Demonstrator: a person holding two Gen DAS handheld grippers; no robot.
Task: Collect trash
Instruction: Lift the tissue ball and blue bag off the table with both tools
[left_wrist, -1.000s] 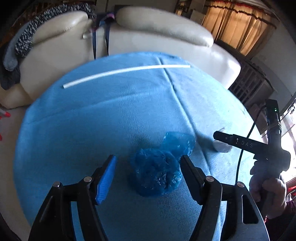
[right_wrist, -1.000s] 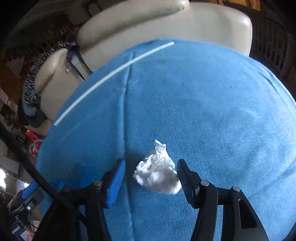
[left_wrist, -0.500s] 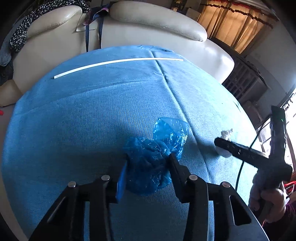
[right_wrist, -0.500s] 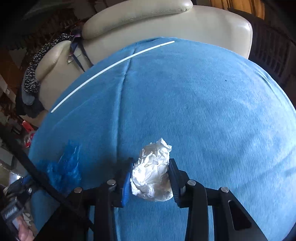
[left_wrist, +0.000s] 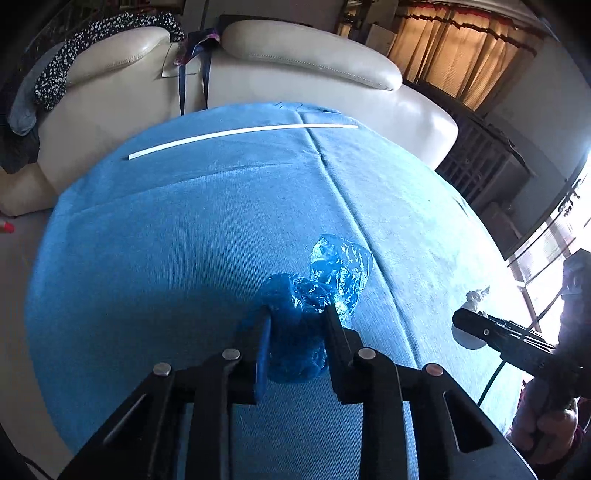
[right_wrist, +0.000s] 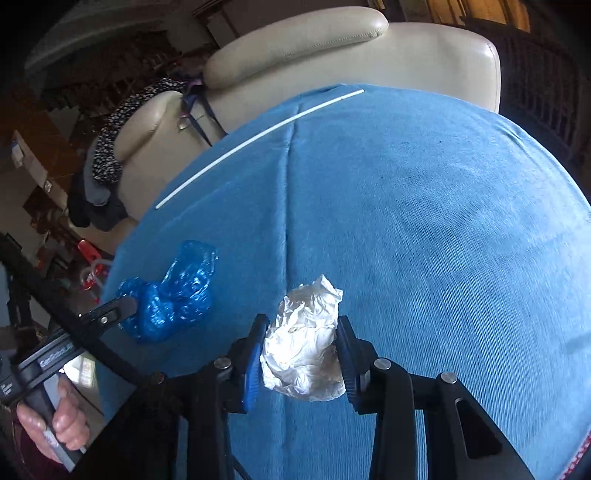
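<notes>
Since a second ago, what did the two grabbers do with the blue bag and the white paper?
The left gripper has just been closing and now pinches the crumpled blue plastic bag. The right gripper closed too and squeezes the white paper wad. Both pieces were lying loose between open jaws before. The white strip stays at the far edge of the blue cloth.

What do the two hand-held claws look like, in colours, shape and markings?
Both are black, pistol-shaped tools. The left claw and the right claw each have two angular black fingers with silver pivot screws and blue pads. White lettering runs along each body, and a black cable hangs from the right one.
</notes>
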